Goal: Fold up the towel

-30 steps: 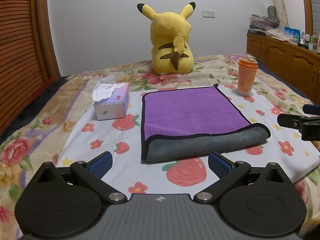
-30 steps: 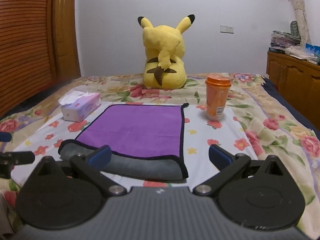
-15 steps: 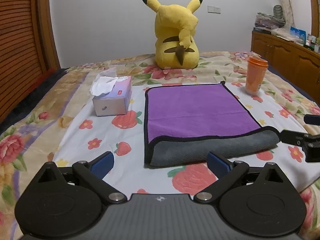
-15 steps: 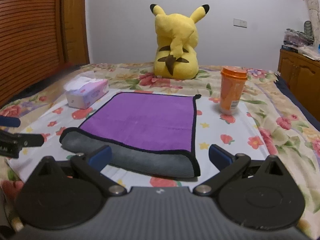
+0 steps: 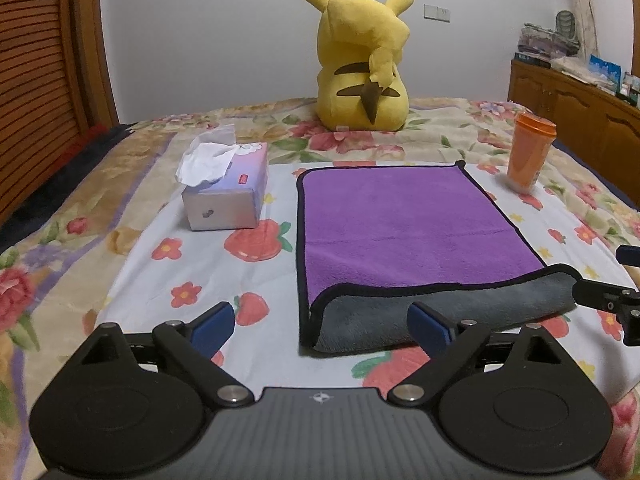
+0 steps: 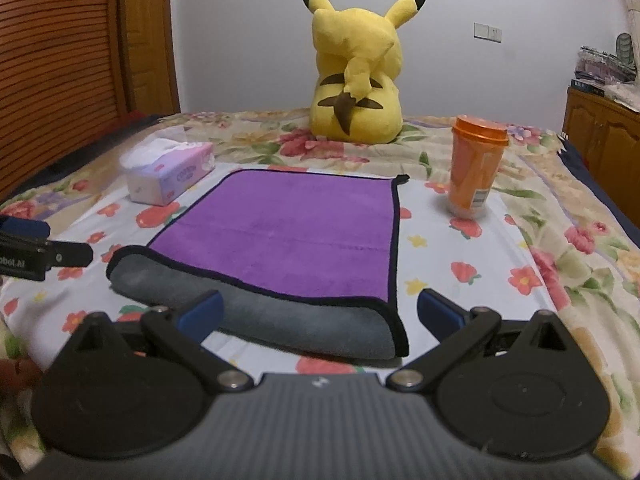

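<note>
A purple towel [image 5: 404, 224] with a black hem and grey underside lies on the bed, its near edge rolled over to show a grey band [image 5: 440, 320]. It also shows in the right wrist view [image 6: 296, 236]. My left gripper [image 5: 320, 326] is open and empty, just short of the towel's near left corner. My right gripper [image 6: 320, 314] is open and empty, just short of the near right corner. Each gripper appears at the edge of the other's view: the right gripper [image 5: 616, 300], the left gripper [image 6: 36, 248].
A tissue box [image 5: 226, 196] stands left of the towel. An orange cup [image 5: 530, 152] stands at its far right. A yellow plush toy [image 5: 360, 64] sits behind it. The floral bedspread [image 5: 120, 216] surrounds everything. A wooden cabinet [image 5: 580, 96] is at right.
Both grippers have moved forward and lower toward the towel's near edge; the towel looms larger. Both stay open. The towel has not moved.
</note>
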